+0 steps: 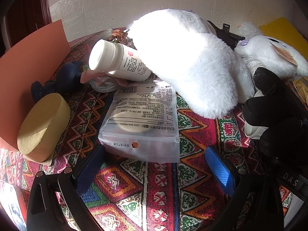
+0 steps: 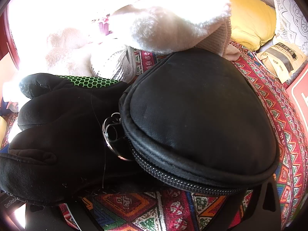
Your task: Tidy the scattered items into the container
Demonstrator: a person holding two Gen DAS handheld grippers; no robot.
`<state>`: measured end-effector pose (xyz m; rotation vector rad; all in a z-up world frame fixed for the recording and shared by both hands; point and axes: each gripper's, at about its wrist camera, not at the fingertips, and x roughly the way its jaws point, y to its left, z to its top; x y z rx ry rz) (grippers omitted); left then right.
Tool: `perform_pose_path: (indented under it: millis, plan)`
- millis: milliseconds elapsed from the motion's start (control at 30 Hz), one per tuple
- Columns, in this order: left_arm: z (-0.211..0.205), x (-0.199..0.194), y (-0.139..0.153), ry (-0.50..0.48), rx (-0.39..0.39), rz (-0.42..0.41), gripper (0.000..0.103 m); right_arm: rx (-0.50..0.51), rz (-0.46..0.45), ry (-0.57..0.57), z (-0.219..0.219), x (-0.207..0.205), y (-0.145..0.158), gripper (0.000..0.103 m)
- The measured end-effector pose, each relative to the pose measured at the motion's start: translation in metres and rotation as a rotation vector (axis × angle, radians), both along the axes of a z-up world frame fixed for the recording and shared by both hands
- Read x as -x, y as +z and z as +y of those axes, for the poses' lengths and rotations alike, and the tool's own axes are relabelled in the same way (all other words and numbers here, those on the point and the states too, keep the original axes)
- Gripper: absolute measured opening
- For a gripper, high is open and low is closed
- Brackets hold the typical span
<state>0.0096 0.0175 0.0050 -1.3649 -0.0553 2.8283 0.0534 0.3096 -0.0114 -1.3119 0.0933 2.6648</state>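
Closing the wide-open, empty left hand-held gripper (image 1: 154, 173) may slide the slick pouch (image 1: 142, 123) away; right hand-held gripper's state I cannot tell, hidden beneath the black bag (image 2: 202, 115).

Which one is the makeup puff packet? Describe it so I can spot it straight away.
Start from the big white plush toy lying across the patterned cloth. Just below its near edge, a flat silvery resealable pouch lies straight ahead of the open left gripper. Unlike the white bottle behind it, it is flat, with a barcode and a round hang hole.
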Motion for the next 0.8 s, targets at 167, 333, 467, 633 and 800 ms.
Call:
perform_pose_path:
  millis: [167,333,467,633,800]
  plan:
    - [-0.0001,0.0003,-0.0001,0.0,0.003,0.001,0.103,0.001,0.001,0.0,-0.0002,0.0,-0.0001,0.102]
    - [-0.0002,0.0005,-0.0002,0.0,0.005,0.001,0.103,0.001,0.001,0.0,-0.001,-0.0001,0.0001,0.102]
    - [-0.0003,0.0007,-0.0002,0.0,0.007,0.001,0.103,0.001,0.001,0.0,0.0,0.0002,-0.0003,0.102]
    - [-0.0003,0.0007,-0.0003,0.0,0.01,0.002,0.103,0.001,0.001,0.0,-0.0013,0.0001,0.0002,0.102]
    - [-0.0004,0.0008,-0.0003,0.0,0.012,0.002,0.103,0.002,0.002,0.0,-0.0013,0.0003,0.0001,0.102]
